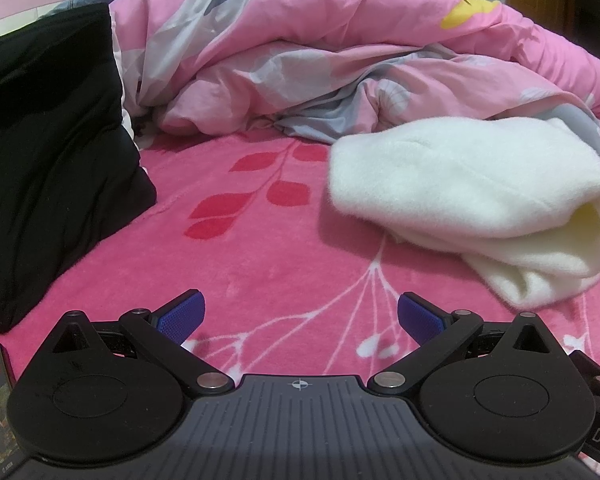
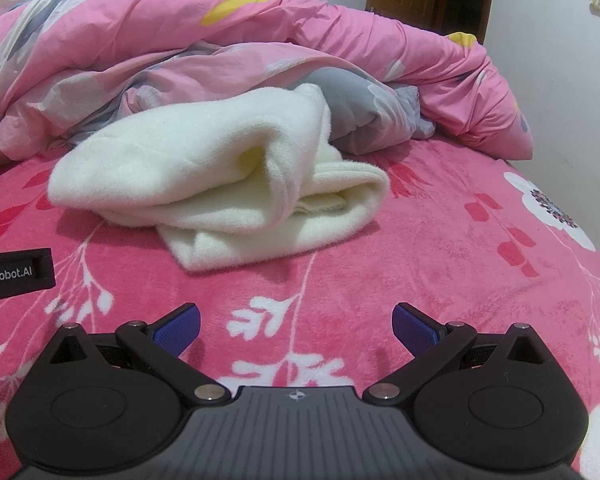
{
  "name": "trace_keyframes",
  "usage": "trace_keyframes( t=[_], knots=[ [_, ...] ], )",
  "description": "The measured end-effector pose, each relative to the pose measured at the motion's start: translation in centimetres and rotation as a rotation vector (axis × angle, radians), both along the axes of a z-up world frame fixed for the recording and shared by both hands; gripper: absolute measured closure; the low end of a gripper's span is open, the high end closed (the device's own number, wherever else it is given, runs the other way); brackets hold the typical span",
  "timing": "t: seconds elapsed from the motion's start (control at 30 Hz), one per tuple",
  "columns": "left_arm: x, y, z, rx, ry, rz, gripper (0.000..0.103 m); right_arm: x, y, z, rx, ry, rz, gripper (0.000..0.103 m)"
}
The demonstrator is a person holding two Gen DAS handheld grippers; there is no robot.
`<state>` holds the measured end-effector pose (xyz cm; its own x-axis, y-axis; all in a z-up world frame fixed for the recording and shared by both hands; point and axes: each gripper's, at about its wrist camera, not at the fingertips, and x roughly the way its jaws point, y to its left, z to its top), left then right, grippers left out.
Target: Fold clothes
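Pink bed (image 1: 260,248); black garment (image 1: 48,152) only leftward.

Your left wrist camera sits low over pink blanket (image 1: 260,248), looks forward between spread blue fingers of left gripper (image 1: 300,312). Faces rumpled duvet (image 1: 300,40) at back; black garment (image 1: 48,152) close at left edge, white sweater (image 1: 460,200) right of centre.

Your right wrist camera equally low, behind right gripper (image 2: 296,324), faces same duvet (image 2: 140,40); sweater (image 2: 204,176) near, centre-left. Wall (image 2: 560,60) at right.

Shared: sweater, duvet, blanket between. Left gripper's body (image 2: 16,274) shows at right view's left edge.
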<state>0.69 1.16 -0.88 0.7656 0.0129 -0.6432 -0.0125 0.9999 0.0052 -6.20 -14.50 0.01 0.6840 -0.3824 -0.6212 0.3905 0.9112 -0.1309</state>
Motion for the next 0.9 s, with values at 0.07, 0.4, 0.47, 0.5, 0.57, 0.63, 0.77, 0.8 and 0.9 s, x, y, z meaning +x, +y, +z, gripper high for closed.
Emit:
trace_keyframes(
  t=[0.07, 0.4, 0.47, 0.5, 0.57, 0.63, 0.77, 0.8, 0.9],
  knots=[
    [0.0, 0.0, 0.0, 0.000, 0.001, -0.002, 0.000, 0.0, 0.0, 0.0, 0.000, -0.001, -0.001, 0.000],
    [0.1, 0.0, -0.1, -0.003, 0.008, -0.010, 0.000, -0.1, -0.1, 0.1, 0.008, -0.013, -0.002, 0.000],
    [0.0, 0.0, -0.1, -0.007, -0.002, -0.013, 0.000, -0.3, -0.4, 0.2, 0.014, -0.030, -0.004, 0.000],
    [-0.1, 0.0, -0.1, -0.010, -0.009, -0.016, 0.000, -0.4, -0.6, 0.4, 0.016, -0.038, -0.005, 0.000],
    [-0.3, -0.1, 0.1, -0.021, -0.036, -0.024, 0.000, -0.7, -1.1, 0.8, 0.019, -0.064, 0.000, 0.000],
    [-0.5, -0.3, 0.4, -0.031, -0.068, -0.039, 0.000, -1.0, -1.8, 1.5, 0.015, -0.099, 0.008, 0.000],
    [-0.4, -1.2, 0.9, -0.043, -0.103, -0.089, 0.000, -1.3, -3.4, 3.2, 0.004, -0.171, 0.034, 0.000],
    [-0.2, -1.5, 1.0, -0.052, -0.102, -0.100, 0.000, -1.1, -3.8, 3.6, 0.002, -0.189, 0.052, 0.000],
    [1.0, -1.9, 0.9, -0.088, -0.092, -0.115, 0.002, -0.1, -4.9, 5.0, 0.000, -0.244, 0.110, 0.000]
  ],
)
